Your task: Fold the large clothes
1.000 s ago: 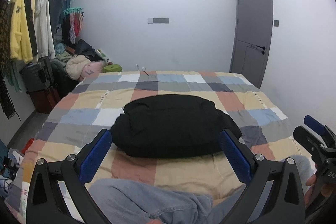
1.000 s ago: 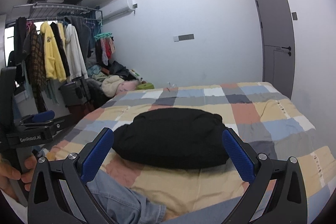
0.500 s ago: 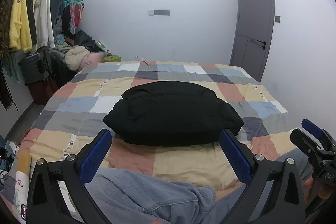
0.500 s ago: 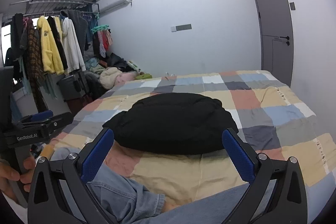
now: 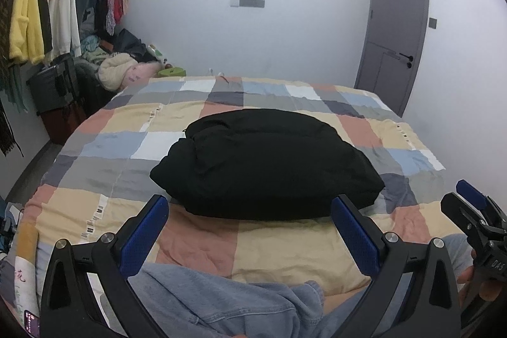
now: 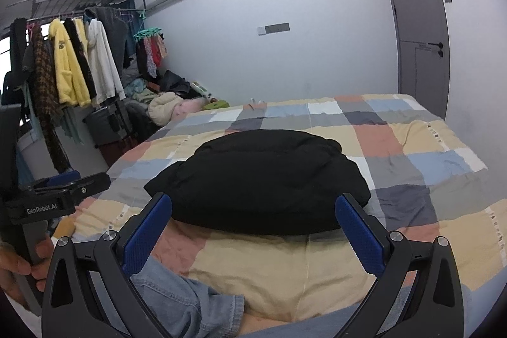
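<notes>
Showing hand (image 6: 12, 268) rightward only.

One black garment (image 5: 266, 163) and one denim garment (image 5: 228, 303) on one bed (image 5: 104, 205). Two tools: left (image 5: 250, 230), right (image 6: 253, 230). One door (image 5: 396, 30).
</notes>
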The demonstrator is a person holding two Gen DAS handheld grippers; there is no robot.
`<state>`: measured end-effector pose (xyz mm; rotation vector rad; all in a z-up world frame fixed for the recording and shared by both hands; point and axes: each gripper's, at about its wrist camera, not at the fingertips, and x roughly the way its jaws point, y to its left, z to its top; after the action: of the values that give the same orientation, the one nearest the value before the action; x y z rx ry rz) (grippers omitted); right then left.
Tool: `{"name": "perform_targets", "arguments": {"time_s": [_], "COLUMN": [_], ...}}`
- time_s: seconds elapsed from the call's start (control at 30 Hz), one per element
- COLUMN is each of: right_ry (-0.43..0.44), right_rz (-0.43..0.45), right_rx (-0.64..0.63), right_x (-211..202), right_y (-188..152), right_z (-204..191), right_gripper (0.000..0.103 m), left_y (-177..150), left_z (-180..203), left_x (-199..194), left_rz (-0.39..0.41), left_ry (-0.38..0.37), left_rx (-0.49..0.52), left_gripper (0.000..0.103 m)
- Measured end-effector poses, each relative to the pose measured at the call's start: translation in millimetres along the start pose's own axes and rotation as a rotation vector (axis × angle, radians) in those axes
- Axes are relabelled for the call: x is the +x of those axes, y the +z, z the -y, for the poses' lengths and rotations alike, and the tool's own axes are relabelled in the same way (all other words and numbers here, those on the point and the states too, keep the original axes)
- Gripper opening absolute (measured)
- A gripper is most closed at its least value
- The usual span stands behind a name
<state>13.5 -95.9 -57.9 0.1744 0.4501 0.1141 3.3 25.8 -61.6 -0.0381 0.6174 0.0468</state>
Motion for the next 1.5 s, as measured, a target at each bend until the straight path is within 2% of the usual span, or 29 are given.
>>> {"name": "perform_targets", "arguments": {"time_s": [0.27, 0.57, 1.5], "right_ry": [-0.008, -0.025, -0.027], "right_rz": [-0.018, -0.076, -0.07], "right_rx": [-0.002, 0.019, 0.016], "right_x": [31, 47, 43], "right_y": [-4, -15, -15], "right_z": [9, 20, 15], "right_gripper": [0.103, 0.103, 0.103], "left_y": [-1, -11, -11], "left_z": [-1, -6, -8], "left_x": [35, 58, 49], "left_rz": [0.006, -0.041, -0.028], "left_ry": [0.013, 0.027, 0.03], "left_rx": [0.008, -0.006, -0.001], "left_gripper": [0.103, 0.103, 0.103]}}
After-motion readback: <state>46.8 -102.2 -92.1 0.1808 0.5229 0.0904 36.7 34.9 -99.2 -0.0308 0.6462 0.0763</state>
